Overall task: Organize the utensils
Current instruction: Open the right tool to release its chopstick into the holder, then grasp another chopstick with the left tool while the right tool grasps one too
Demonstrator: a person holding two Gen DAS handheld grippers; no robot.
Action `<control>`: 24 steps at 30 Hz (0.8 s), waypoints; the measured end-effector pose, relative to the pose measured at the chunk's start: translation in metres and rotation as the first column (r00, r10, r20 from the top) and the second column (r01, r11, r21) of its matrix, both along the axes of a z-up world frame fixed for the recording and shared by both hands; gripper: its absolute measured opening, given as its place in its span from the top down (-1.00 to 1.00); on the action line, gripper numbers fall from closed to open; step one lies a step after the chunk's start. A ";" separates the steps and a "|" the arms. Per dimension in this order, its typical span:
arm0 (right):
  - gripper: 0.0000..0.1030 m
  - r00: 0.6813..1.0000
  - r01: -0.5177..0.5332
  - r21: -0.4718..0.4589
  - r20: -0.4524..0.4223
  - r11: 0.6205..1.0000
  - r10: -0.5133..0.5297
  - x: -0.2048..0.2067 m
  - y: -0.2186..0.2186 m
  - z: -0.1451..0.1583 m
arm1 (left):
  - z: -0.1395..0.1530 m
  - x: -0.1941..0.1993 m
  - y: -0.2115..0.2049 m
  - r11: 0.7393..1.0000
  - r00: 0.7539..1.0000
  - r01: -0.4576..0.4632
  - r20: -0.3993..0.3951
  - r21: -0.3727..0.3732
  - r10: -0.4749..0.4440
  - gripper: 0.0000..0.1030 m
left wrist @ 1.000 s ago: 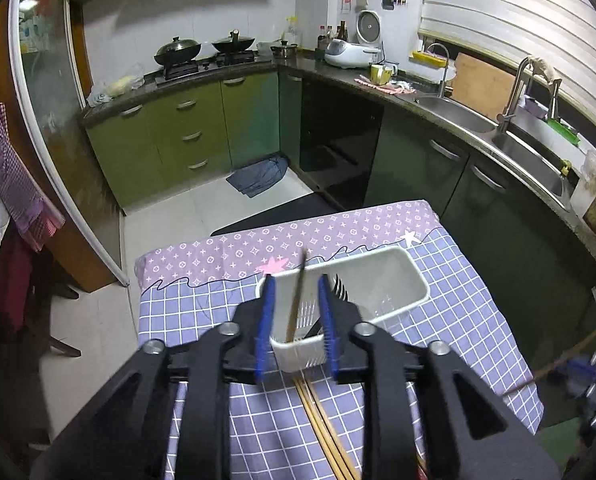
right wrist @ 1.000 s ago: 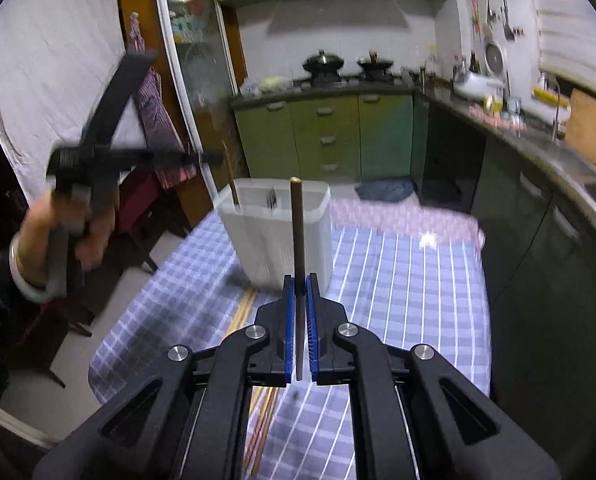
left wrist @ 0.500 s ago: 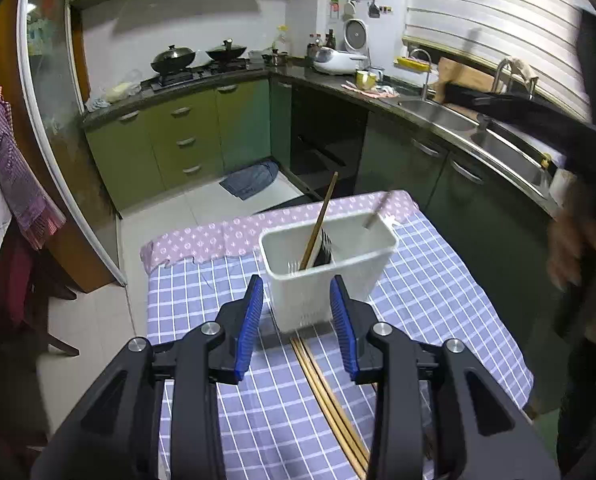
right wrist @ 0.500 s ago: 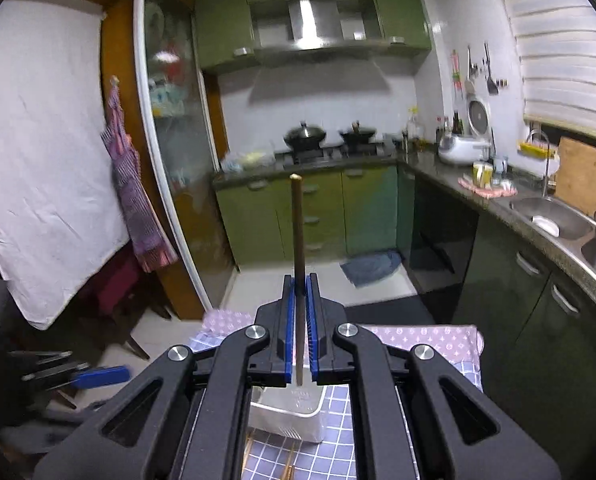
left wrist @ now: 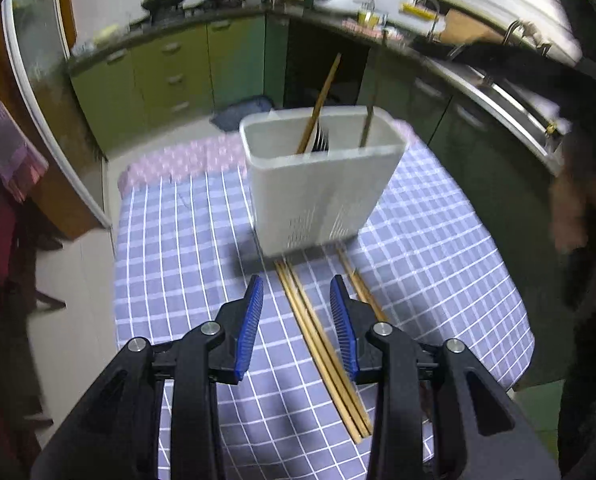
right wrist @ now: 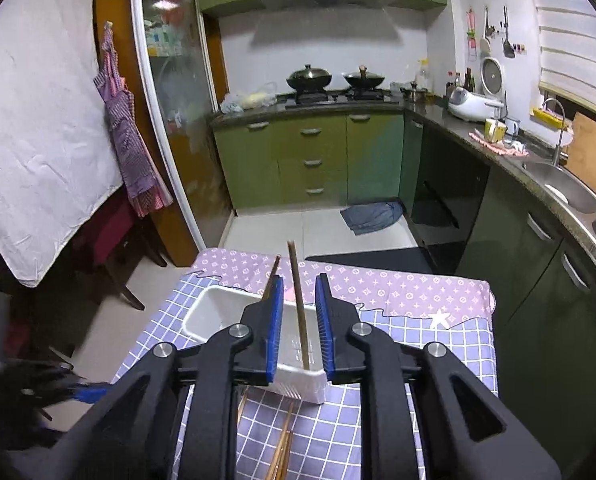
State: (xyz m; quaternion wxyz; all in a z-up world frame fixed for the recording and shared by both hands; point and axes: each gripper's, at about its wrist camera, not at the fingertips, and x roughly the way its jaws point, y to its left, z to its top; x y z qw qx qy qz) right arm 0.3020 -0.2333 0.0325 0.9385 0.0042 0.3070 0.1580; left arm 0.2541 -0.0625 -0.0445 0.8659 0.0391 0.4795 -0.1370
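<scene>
My right tool (right wrist: 299, 320) opening, chopstick (right wrist: 299, 308) loose between pads, over white utensil holder (left wrist: 318, 196) mid-desk: may tip out. My left tool (left wrist: 297, 320) apart, empty, above chopstick pair (left wrist: 322, 354) near front edge: clumsy pinch scatters them.

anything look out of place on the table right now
Yes: several wooden chopsticks lie loose on the checked tablecloth in front of the white utensil holder, partly tucked under its base. Only two chopsticks and a fork stand inside it.

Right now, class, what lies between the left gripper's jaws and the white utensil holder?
Left wrist view: chopsticks on checked tablecloth, running toward the holder.
</scene>
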 end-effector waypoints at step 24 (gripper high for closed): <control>0.43 0.931 -0.084 -0.055 -0.360 0.995 0.059 -0.064 -0.061 -0.130 | -0.135 0.046 -0.021 0.989 0.915 -0.104 -0.379 0.109 0.138 0.45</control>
